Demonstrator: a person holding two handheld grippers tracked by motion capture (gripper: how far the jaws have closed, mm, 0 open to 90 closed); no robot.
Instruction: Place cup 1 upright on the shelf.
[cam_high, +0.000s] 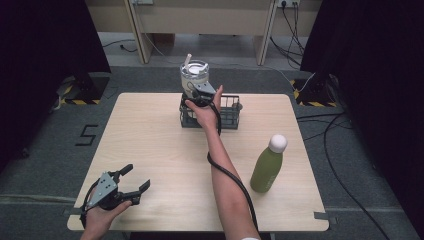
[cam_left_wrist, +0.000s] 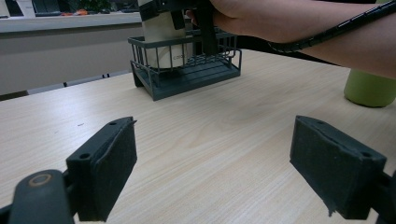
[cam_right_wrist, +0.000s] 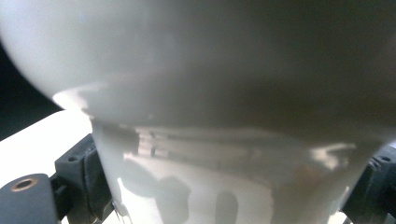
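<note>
A white cup (cam_high: 194, 75) with a clear lid and a straw stands in the left part of a dark wire basket (cam_high: 227, 117) at the far middle of the table. My right gripper (cam_high: 200, 92) is shut on the cup's side. In the right gripper view the cup (cam_right_wrist: 224, 93) sits between the two pads of my right gripper (cam_right_wrist: 231, 186). In the left gripper view the cup (cam_left_wrist: 163, 32) rises out of the basket (cam_left_wrist: 187, 77). My left gripper (cam_high: 138, 176) hovers open near the front left corner, and nothing lies between the jaws of the left gripper (cam_left_wrist: 229, 172).
A green bottle (cam_high: 267, 165) with a white cap stands upright at the right of the wooden table (cam_high: 160, 150), and the same bottle (cam_left_wrist: 371, 88) shows beyond the right forearm (cam_left_wrist: 303, 23). The right gripper's cable (cam_high: 227, 175) trails along that forearm.
</note>
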